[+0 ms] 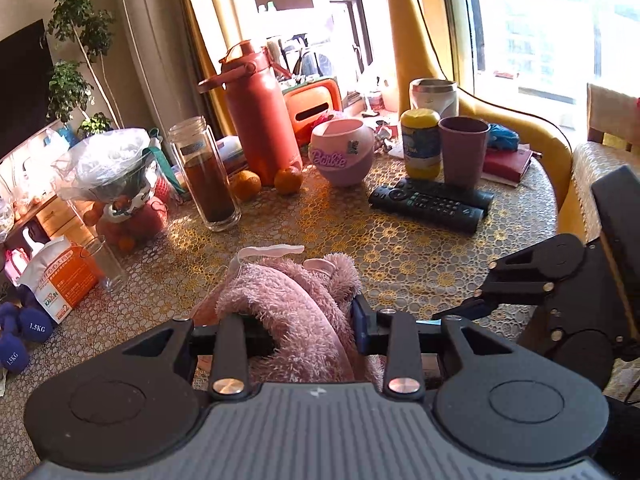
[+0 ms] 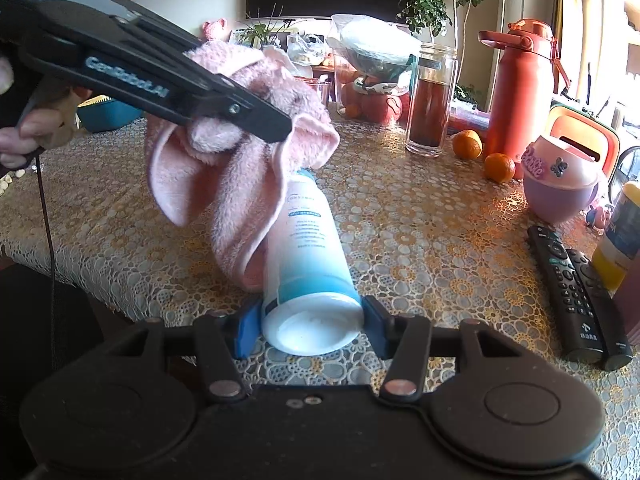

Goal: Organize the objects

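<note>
My left gripper (image 1: 296,320) is shut on a fluffy pink cloth (image 1: 296,296) and holds it above the lace-covered table (image 1: 420,256). In the right wrist view the left gripper (image 2: 276,124) pinches the same pink cloth (image 2: 240,168), which hangs down over the far end of a white and blue bottle (image 2: 308,252). My right gripper (image 2: 310,324) is shut on that bottle's base, with the bottle pointing away from me just above the table (image 2: 420,216). The right gripper's arm also shows at the right of the left wrist view (image 1: 532,280).
On the table stand a red flask (image 1: 260,120), a glass jar of dark liquid (image 1: 208,176), tangerines (image 1: 288,180), a pink Barbie pot (image 1: 344,152), a yellow-lidded can (image 1: 420,144), a mauve cup (image 1: 464,148) and two remotes (image 1: 432,204). Dumbbells (image 1: 24,332) lie at left.
</note>
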